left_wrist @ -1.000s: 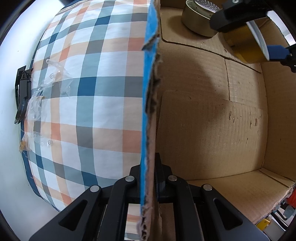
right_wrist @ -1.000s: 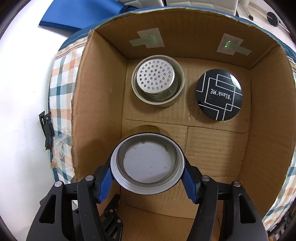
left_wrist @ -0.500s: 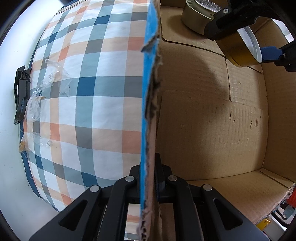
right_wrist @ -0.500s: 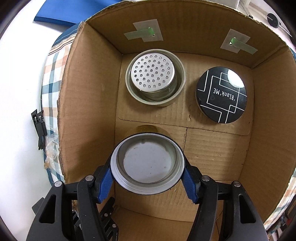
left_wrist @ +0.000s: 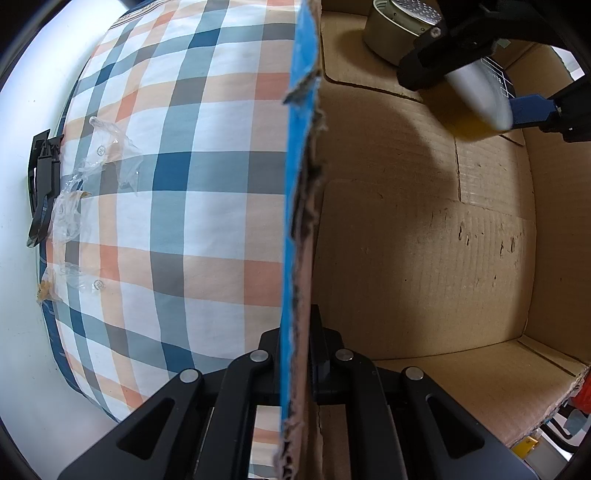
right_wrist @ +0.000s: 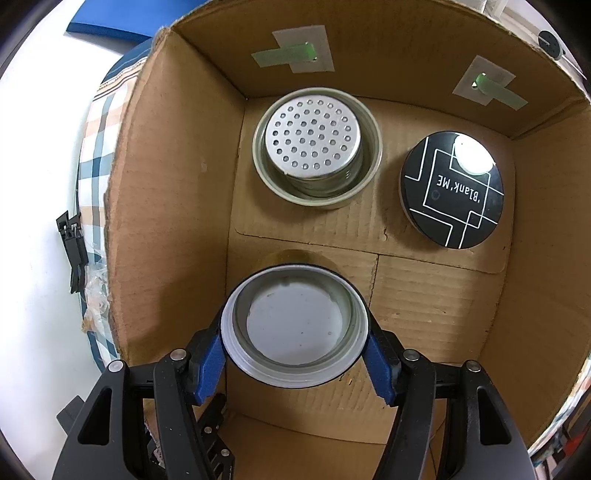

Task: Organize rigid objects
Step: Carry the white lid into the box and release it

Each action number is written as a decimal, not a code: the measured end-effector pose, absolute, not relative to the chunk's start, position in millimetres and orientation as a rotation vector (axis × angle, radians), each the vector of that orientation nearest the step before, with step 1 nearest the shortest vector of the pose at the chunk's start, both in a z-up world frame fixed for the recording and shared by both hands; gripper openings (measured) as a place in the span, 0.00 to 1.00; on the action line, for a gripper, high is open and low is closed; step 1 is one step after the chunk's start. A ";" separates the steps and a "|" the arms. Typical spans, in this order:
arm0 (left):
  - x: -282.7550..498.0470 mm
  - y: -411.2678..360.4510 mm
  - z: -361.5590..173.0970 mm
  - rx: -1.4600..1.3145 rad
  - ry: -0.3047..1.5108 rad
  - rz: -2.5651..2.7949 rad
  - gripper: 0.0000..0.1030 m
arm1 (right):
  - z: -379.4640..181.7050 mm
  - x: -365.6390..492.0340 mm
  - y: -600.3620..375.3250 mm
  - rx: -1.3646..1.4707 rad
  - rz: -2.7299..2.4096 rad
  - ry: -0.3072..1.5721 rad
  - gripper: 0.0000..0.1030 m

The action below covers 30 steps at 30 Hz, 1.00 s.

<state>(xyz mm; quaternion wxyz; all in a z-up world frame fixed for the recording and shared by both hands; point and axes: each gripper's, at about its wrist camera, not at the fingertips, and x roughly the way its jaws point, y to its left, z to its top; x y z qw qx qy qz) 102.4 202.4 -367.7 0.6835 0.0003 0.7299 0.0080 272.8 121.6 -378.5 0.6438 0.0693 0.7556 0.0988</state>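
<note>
My right gripper point(right_wrist: 295, 354) is shut on a round jar point(right_wrist: 295, 325) with a white rim and yellow body, held inside the open cardboard box point(right_wrist: 177, 206) above its floor. The jar shows blurred in the left wrist view point(left_wrist: 476, 99). At the box's back stand a metal tin with a perforated insert point(right_wrist: 314, 147) and a black round tin marked "Blank'ME" point(right_wrist: 452, 190). My left gripper point(left_wrist: 295, 365) is shut on the box's left wall point(left_wrist: 299, 221), with one finger on each side of it.
The box stands on a plaid cloth point(left_wrist: 177, 177) over a white table point(left_wrist: 18, 295). A black clip point(left_wrist: 40, 184) and crumpled clear plastic point(left_wrist: 85, 177) lie at the cloth's left edge. A blue sheet point(right_wrist: 110, 26) lies beyond the box.
My right gripper has carried the jar lower and deeper into the box; the tins at the back look nearer. My left gripper has kept still on the wall.
</note>
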 end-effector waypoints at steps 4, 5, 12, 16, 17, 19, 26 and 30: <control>102.4 204.1 -368.5 -0.005 1.637 0.019 0.04 | -380.6 272.3 122.9 0.156 0.227 1.728 0.91; 102.4 204.1 -368.4 -0.003 1.637 0.019 0.04 | -380.4 272.0 122.7 0.155 0.229 1.726 0.92; 101.8 204.9 -368.3 -0.001 1.636 0.021 0.04 | -376.4 272.1 114.1 0.154 0.218 1.723 0.92; 101.3 205.7 -367.9 -0.003 1.635 0.021 0.04 | -372.2 271.9 108.0 0.154 0.208 1.715 0.92; 100.9 205.8 -367.8 -0.002 1.635 0.021 0.04 | -370.9 271.8 106.6 0.155 0.209 1.714 0.92; 100.8 206.0 -367.8 -0.001 1.635 0.022 0.04 | -368.1 272.0 102.6 0.159 0.207 1.711 0.92; 100.3 206.1 -368.2 0.004 1.636 0.022 0.04 | -352.4 270.2 86.4 0.175 0.202 1.689 0.92; 100.1 206.3 -368.7 0.005 1.636 0.024 0.05 | -341.8 268.9 81.1 0.180 0.201 1.669 1.00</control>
